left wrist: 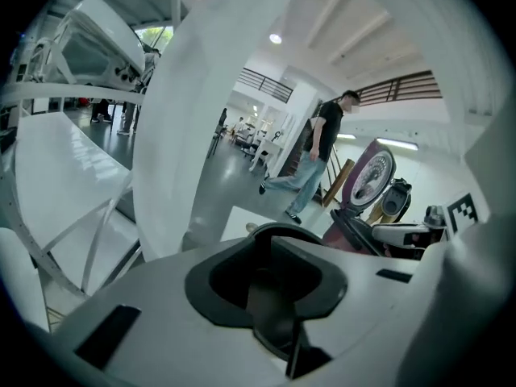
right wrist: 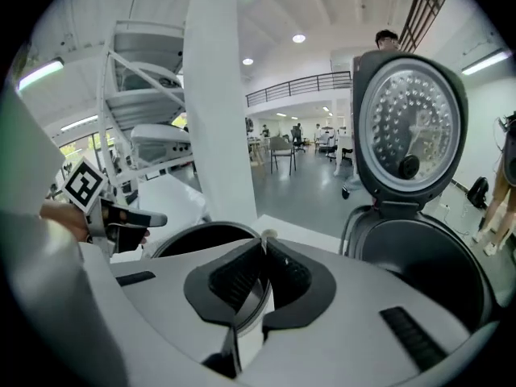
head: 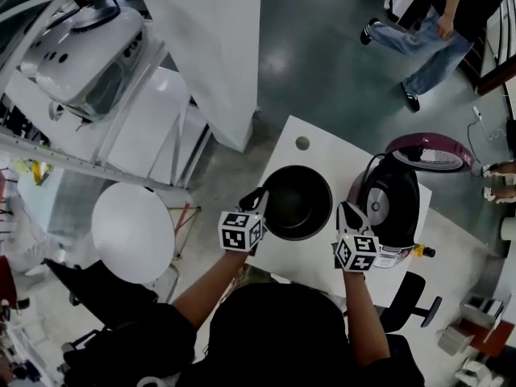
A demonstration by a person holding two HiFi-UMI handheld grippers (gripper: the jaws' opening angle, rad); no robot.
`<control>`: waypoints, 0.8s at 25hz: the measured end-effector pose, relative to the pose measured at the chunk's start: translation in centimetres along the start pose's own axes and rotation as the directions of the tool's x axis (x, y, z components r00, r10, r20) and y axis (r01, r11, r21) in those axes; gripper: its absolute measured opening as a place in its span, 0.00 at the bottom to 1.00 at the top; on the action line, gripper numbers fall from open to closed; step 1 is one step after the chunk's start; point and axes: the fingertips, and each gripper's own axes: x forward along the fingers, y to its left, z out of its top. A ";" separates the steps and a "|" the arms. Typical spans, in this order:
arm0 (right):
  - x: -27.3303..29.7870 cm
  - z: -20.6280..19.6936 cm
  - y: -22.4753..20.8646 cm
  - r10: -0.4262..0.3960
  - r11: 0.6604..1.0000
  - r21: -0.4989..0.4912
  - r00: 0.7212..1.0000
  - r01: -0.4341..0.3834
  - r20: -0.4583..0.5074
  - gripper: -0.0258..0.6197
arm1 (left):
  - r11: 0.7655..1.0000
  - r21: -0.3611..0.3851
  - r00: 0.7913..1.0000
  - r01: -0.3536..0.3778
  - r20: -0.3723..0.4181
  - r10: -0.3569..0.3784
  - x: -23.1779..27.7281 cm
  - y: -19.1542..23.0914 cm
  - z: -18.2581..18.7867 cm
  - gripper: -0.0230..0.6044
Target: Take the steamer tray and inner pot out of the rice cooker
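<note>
The black inner pot (head: 298, 202) stands out of the cooker on the white table (head: 302, 164), and it looks bare inside. The rice cooker (head: 395, 204) is just to its right with its lid (head: 427, 153) swung open. My left gripper (head: 256, 204) is at the pot's left rim, jaws a little apart, pads not pressing; the rim (left wrist: 274, 229) shows just past them. My right gripper (head: 348, 214) hovers by the pot's right rim with its tips together on nothing; the pot (right wrist: 201, 236) lies below it and the open cooker (right wrist: 427, 256) to its right. No steamer tray is in sight.
A white pillar (head: 214, 47) rises behind the table's far left corner, with white machine frames (head: 89, 47) to its left. A round white stool (head: 133, 232) stands left of the table and an office chair (head: 411, 297) at the near right. A person (head: 427, 31) walks beyond.
</note>
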 end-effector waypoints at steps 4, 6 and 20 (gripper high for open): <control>-4.8 0.7 -0.2 -0.009 1.000 0.012 0.999 0.008 0.053 0.04 | 0.995 0.045 0.994 0.086 0.068 -0.088 -1.3 -4.0 1.7 0.07; -7.4 0.8 -0.1 0.001 1.000 0.017 0.997 -0.002 0.078 0.04 | 0.991 0.065 0.987 0.118 0.105 -0.125 -2.7 -6.6 2.3 0.06; -32.6 -6.0 -6.9 -0.053 0.998 0.053 0.955 0.039 0.292 0.04 | 0.929 0.339 0.954 0.146 0.200 -0.223 -15.5 -29.8 -8.1 0.05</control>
